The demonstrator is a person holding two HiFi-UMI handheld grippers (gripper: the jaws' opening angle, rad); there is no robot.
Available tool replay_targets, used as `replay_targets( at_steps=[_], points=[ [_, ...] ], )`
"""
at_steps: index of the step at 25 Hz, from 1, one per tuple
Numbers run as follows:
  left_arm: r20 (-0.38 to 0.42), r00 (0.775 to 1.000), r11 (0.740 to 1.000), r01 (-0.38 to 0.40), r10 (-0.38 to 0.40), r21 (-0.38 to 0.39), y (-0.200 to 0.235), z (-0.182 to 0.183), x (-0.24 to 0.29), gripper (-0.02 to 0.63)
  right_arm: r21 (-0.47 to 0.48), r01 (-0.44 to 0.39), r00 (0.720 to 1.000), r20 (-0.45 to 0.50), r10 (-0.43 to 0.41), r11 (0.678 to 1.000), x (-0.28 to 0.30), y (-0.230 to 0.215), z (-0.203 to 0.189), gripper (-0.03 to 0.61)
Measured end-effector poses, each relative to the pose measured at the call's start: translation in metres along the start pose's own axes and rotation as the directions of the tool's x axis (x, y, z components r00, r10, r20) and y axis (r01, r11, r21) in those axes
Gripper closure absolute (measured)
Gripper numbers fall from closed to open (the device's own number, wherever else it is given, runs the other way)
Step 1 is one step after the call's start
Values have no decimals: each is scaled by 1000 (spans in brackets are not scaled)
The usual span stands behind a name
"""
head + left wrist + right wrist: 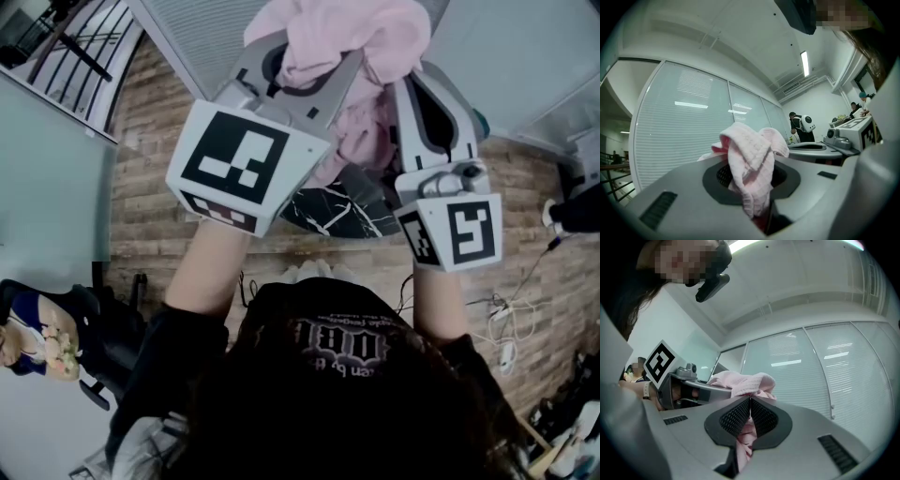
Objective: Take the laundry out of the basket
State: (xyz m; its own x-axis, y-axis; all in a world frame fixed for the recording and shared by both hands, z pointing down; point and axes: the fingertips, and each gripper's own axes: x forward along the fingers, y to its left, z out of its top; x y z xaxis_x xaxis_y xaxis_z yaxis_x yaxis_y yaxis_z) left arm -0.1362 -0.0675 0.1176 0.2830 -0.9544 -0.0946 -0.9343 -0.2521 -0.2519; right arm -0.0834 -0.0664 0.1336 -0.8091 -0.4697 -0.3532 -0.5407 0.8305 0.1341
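Both your claws pinch the pink cloth (pixel 375 37): left claw (pixel 752 183) on a thick fold, right claw (pixel 749 420) on a thinner edge. It hangs bunched between them, raised before you. Soft, light, floppy, probably knit: grab bunched folds, not loose edges.

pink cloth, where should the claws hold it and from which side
Hold the pink cloth at two bunched folds, one per side. The left claw and right claw pinch it there now, coming from the person's side. It is limp and sags between them, so spaced grips likely keep it spread.
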Motion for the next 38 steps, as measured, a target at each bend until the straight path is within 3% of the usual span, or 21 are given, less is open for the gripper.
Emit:
replay_targets(
  at_steps=[4, 11, 15, 23, 38],
  points=[
    [7, 1000, 1000, -28, 28, 10, 17, -1, -36, 526, 4, -23, 1000, 13, 23, 1000, 8, 37, 1, 550],
    [-42, 997, 998, -57, 57, 10, 30, -12, -57, 526, 37, -54, 999, 7, 54, 998, 17, 59, -7, 549],
    [-31, 996, 996, -83, 84, 7, 39, -19, -77, 526, 44, -67, 998, -2, 68, 997, 19, 81, -13, 551],
    [-73, 993, 995, -99, 98, -7, 41, -46, -103, 526, 50, -77, 996, -49, 80, 996, 17, 108, -35, 549],
    [-72, 985, 985, -160, 156, -60, 48, -113, -146, 526, 62, -135, 975, -167, 144, 989, 12, 156, -92, 551]
  ],
)
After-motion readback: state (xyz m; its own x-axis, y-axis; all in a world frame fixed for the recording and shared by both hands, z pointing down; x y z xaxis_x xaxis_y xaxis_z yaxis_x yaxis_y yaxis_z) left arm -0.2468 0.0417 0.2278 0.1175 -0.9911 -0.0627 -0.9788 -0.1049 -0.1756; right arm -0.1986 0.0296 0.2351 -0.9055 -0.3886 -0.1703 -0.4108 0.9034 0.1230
